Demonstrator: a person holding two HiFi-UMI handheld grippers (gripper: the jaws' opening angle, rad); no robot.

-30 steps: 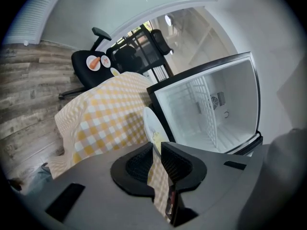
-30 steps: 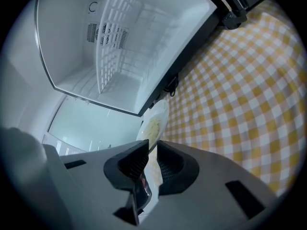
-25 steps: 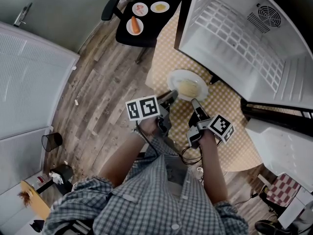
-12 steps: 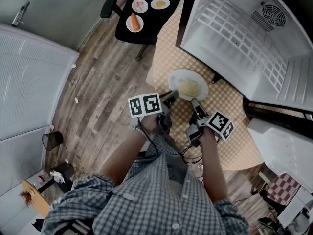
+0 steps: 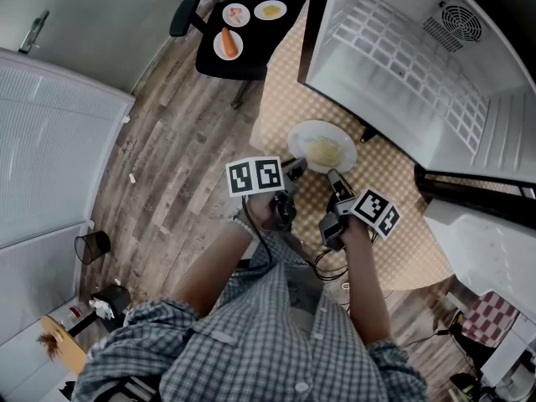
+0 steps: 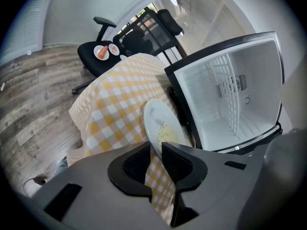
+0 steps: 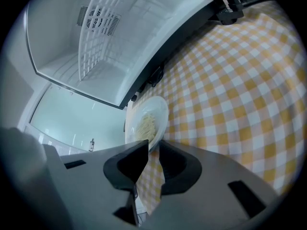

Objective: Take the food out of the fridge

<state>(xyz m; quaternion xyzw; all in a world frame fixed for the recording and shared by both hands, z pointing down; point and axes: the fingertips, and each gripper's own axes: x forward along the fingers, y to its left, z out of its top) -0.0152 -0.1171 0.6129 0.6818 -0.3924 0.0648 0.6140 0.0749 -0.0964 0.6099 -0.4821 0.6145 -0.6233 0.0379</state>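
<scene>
Fridge [image 5: 419, 65] (open) just beside plate [image 5: 295, 145]

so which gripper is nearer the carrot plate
Left. The left gripper holds the noodle plate on its side toward the carrot plate; the right gripper holds it farther away.

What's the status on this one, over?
Left gripper and right gripper both shut on plate rim. Noodle plate outside fridge, over checked table. Nothing blocking.
</scene>
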